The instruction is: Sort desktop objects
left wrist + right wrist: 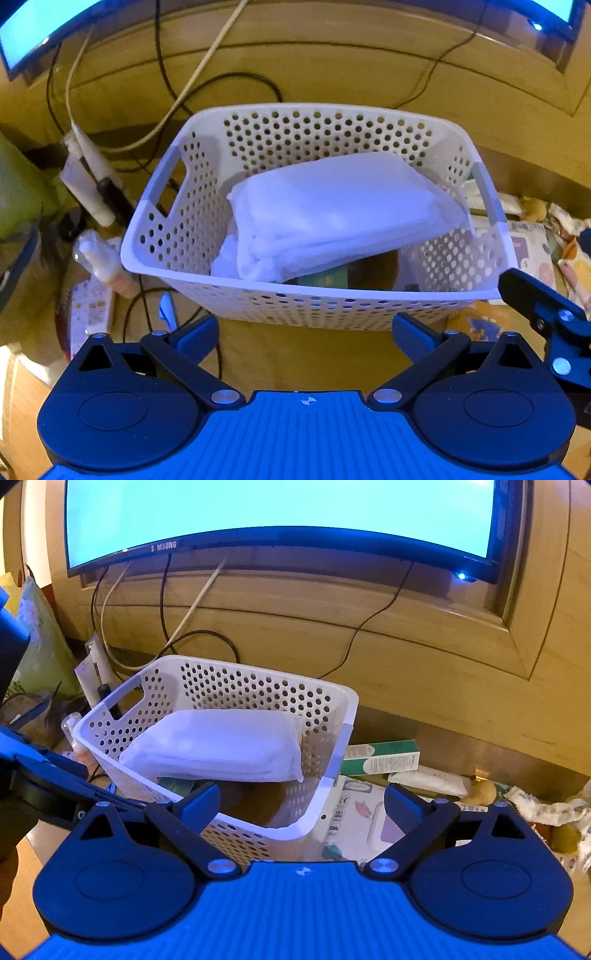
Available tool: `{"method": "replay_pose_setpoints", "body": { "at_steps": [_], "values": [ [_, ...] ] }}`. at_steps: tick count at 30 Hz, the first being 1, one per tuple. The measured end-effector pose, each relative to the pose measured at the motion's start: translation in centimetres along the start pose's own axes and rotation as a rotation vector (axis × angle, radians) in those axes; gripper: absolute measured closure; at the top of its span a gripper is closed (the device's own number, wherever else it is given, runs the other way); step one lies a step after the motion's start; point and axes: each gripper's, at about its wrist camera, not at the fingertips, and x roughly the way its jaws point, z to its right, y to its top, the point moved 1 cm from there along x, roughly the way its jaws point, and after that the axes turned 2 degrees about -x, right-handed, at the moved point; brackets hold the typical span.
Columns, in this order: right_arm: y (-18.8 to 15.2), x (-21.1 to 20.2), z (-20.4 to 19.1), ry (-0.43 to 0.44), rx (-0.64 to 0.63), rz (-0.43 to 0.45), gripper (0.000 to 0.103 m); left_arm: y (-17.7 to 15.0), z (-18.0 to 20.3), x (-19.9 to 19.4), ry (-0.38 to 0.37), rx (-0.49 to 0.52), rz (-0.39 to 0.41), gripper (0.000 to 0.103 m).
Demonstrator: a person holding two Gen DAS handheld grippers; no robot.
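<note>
Hovering near the white perforated plastic basket point(258, 295) | left gripper point(306, 332) and right gripper point(303, 806) both spreading wide, gripping nothing | white soft wrapped pack point(332, 214) lying tilted inside the basket, leaning toward its far right wall

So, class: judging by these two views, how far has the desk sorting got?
Done: a white packet lies in the basket. In hand: nothing; the left gripper and right gripper are both open. Left: the green box, the tubes and a bottle outside the basket.
</note>
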Motion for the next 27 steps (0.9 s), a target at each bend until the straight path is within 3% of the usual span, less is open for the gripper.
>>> {"method": "replay_pose_setpoints", "body": {
  "at_steps": [8, 27],
  "values": [
    [-0.03, -0.02, -0.02, -0.002, -0.002, 0.013, 0.006, 0.35, -0.32, -0.52, -0.036, -0.027, 0.039, 0.0],
    [-0.21, -0.4, 0.28, 0.003, -0.003, 0.033, 0.006, 0.2, 0.24, -0.67, 0.005, -0.012, 0.036, 0.0]
  ]
}}
